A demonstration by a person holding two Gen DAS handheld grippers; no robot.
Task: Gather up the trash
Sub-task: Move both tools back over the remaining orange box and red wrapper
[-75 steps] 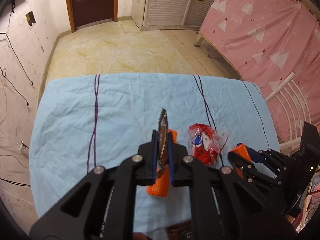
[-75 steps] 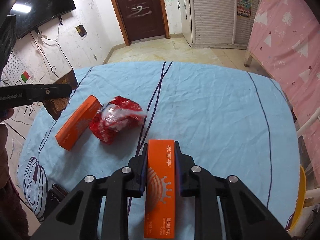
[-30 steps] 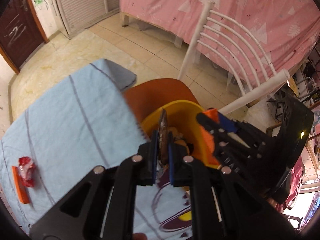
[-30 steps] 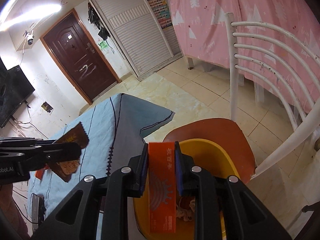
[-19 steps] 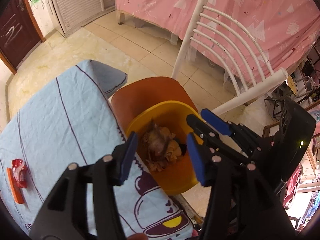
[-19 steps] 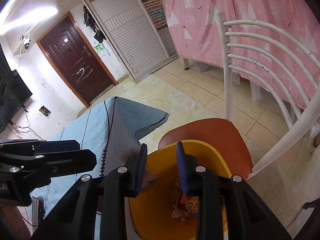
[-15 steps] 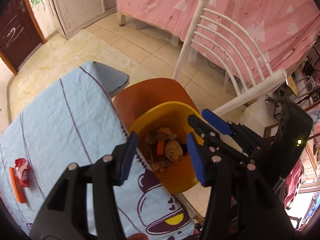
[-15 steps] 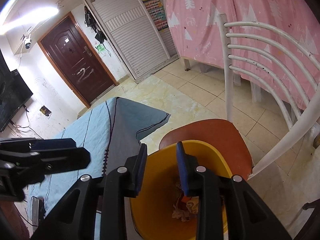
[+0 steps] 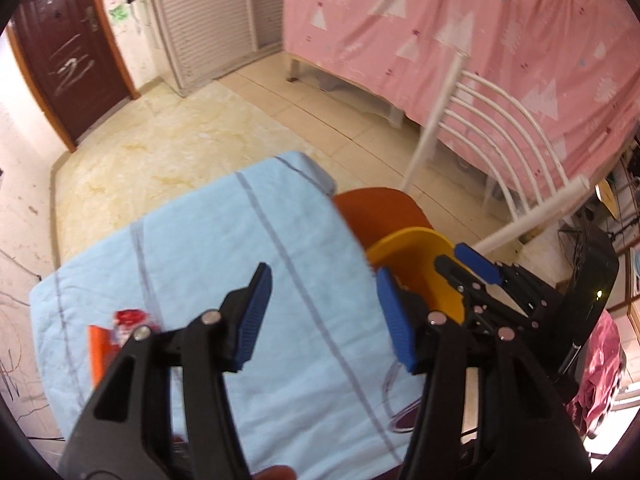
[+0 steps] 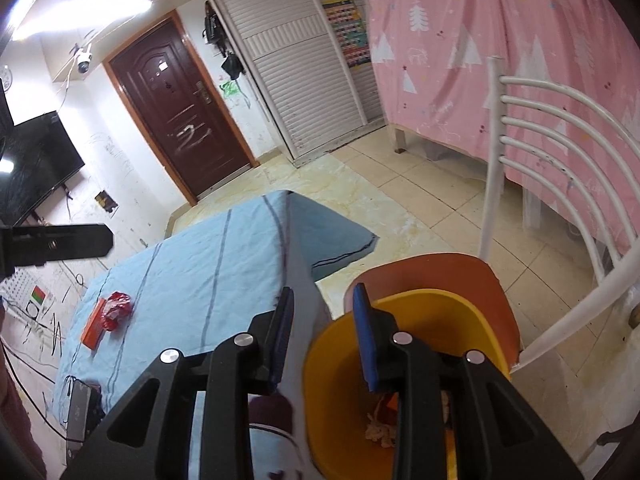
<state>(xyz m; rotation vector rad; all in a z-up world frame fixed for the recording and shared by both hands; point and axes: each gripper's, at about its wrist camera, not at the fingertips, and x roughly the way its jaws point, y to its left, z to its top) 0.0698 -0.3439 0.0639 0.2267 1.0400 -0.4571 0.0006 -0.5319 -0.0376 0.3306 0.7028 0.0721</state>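
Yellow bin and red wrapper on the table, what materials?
Yellow bin: probably moulded plastic, smooth even wall with a soft sheen. Red wrapper: likely thin plastic film, crumpled and glossy with bright highlights; too small to be sure.

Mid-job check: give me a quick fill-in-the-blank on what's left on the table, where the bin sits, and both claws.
1. The yellow bin stands on the orange seat of the white ____.
2. On the blue tablecloth, the red wrapper lies against an ____ box.
3. The left claw, whose jaws have just been opening, holds ____.
4. The right claw is ____, with nothing between its pads.

Missing words: chair; orange; nothing; open
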